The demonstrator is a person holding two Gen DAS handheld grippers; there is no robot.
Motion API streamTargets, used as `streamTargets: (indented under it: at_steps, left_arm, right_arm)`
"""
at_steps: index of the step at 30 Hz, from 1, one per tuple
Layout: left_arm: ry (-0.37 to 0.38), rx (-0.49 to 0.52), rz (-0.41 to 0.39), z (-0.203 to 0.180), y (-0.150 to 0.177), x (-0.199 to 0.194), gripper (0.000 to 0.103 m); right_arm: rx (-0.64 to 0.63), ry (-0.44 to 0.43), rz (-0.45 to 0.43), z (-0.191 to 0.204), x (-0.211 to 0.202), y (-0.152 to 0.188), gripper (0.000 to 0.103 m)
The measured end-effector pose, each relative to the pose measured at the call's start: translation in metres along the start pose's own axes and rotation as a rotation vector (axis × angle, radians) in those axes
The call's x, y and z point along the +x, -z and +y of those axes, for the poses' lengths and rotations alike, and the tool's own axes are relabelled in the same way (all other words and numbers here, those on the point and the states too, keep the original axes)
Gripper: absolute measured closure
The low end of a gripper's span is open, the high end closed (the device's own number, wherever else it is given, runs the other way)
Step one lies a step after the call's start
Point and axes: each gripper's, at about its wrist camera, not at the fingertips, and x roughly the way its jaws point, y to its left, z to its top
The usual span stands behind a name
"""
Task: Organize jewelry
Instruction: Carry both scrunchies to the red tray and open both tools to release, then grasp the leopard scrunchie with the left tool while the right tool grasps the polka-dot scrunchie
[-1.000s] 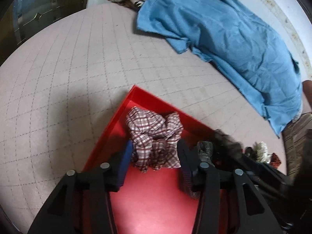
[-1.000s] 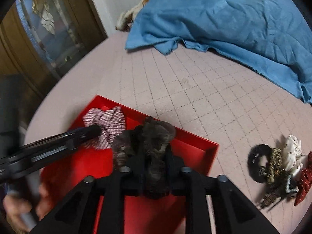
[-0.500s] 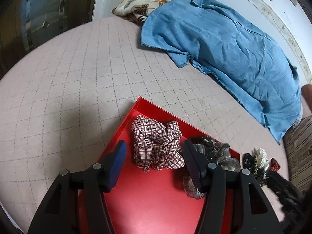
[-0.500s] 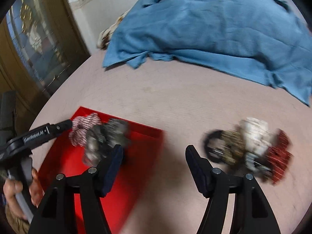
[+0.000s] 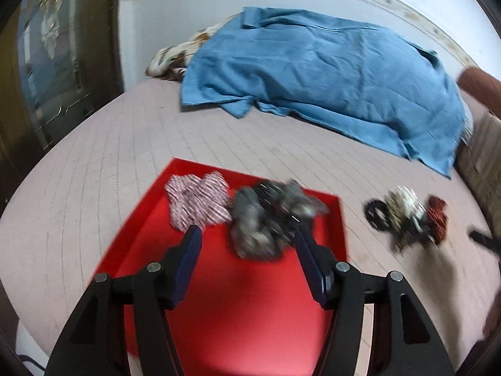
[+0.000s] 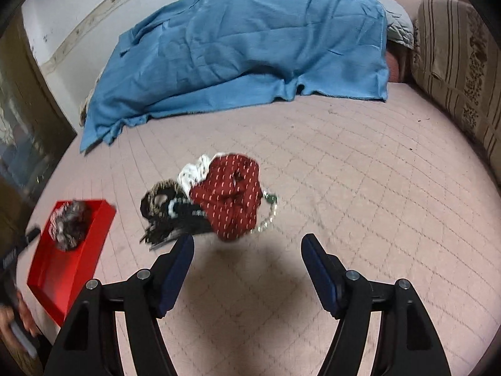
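Note:
A red tray [image 5: 238,297] lies on the pink quilted bed and holds a red-and-white plaid scrunchie [image 5: 197,202] and a grey scrunchie [image 5: 266,219]. My left gripper [image 5: 245,235] is open and empty above the tray, just short of both scrunchies. The tray also shows in the right wrist view [image 6: 65,269] at the left. A pile of hair accessories sits on the bed: a dark red dotted scrunchie [image 6: 230,195], a white one [image 6: 194,172], black ones [image 6: 162,200] and a bead chain [image 6: 266,219]. My right gripper [image 6: 247,241] is open and empty, just short of the pile.
A blue cloth [image 6: 238,44] covers a heap at the back of the bed. A striped cushion [image 6: 457,72] stands at the right. A dark cabinet with glass [image 5: 47,62] is at the left.
My right gripper let go of the grey scrunchie in the tray, opened, and swung right to the pile. My left gripper opened wider and drew back from the plaid scrunchie.

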Motion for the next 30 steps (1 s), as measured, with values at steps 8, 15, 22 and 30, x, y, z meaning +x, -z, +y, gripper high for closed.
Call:
streamTargets:
  at_steps: [8, 15, 22, 30]
  left_arm:
    - [0.061, 0.078, 0.035, -0.045, 0.013, -0.027, 0.039]
    - [0.110, 0.115, 0.097, -0.088, -0.004, -0.016, 0.039]
    - [0.128, 0.129, 0.173, -0.139, -0.027, 0.035, 0.039]
    - [0.170, 0.065, 0.299, -0.173, -0.053, 0.113, 0.039]
  right_arm:
    - [-0.059, -0.013, 0.051, 0.025, 0.070, -0.030, 0.058]
    - [0.003, -0.071, 0.081, -0.018, 0.052, 0.007, 0.098]
    - [0.017, -0.069, 0.036, -0.065, 0.027, 0.038, 0.098]
    - [0.041, -0.205, -0.071, -0.068, 0.021, 0.019, 0.027]
